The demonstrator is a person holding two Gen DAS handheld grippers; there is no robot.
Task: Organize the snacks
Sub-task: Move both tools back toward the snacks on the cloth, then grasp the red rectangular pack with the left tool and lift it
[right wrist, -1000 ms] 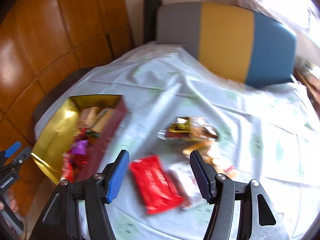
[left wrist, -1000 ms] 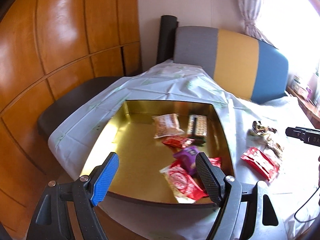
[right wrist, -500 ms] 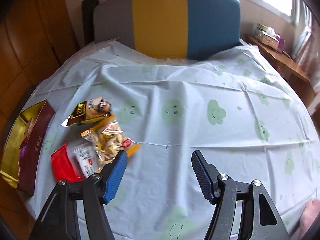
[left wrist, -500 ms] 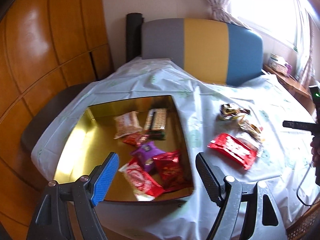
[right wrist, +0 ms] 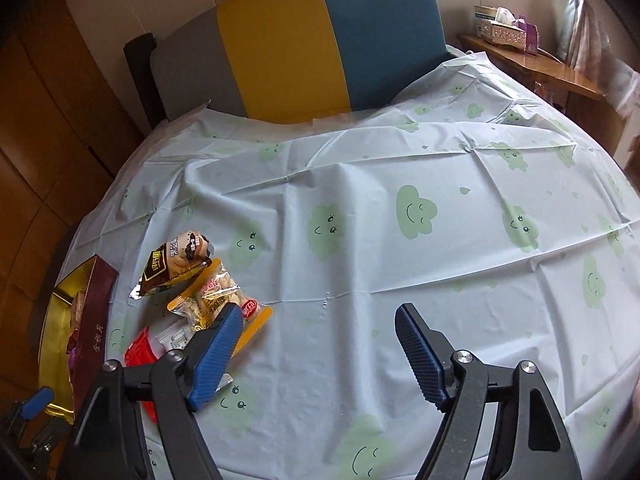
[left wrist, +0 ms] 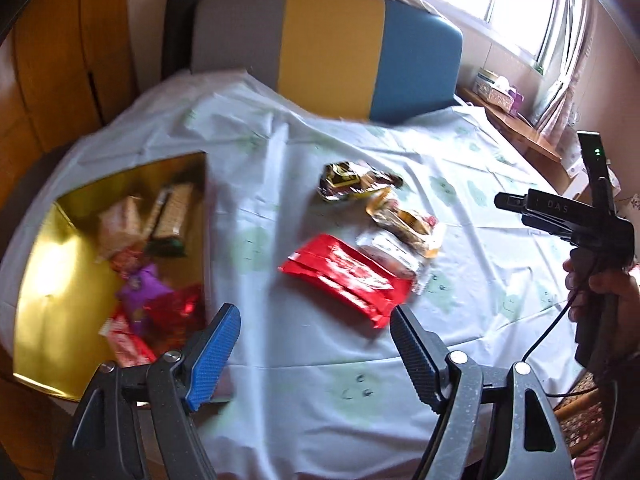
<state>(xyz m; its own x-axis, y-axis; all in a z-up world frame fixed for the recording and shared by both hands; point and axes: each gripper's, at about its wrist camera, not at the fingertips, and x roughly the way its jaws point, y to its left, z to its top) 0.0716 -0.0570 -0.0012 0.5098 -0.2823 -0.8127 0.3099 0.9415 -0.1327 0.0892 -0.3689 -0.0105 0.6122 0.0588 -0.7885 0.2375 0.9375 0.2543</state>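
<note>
A gold-lined box with several snack packs sits at the table's left; its maroon wall shows in the right wrist view. On the cloth lie a red pack, a clear yellow-edged bag and a dark brown-and-gold pack. My left gripper hangs open just in front of the red pack, with nothing between its fingers. My right gripper is opening, empty, over bare cloth right of the yellow-edged bag and the brown pack.
A light cloth with green smiling clouds covers the round table. A grey, yellow and blue chair back stands behind it. A wooden shelf with a tissue box is at the far right. Wood panelling lines the left.
My left gripper swung right, from over the gold box to the loose packs on the cloth. My right gripper swung right off the red pack to bare cloth, and its jaws widened.
</note>
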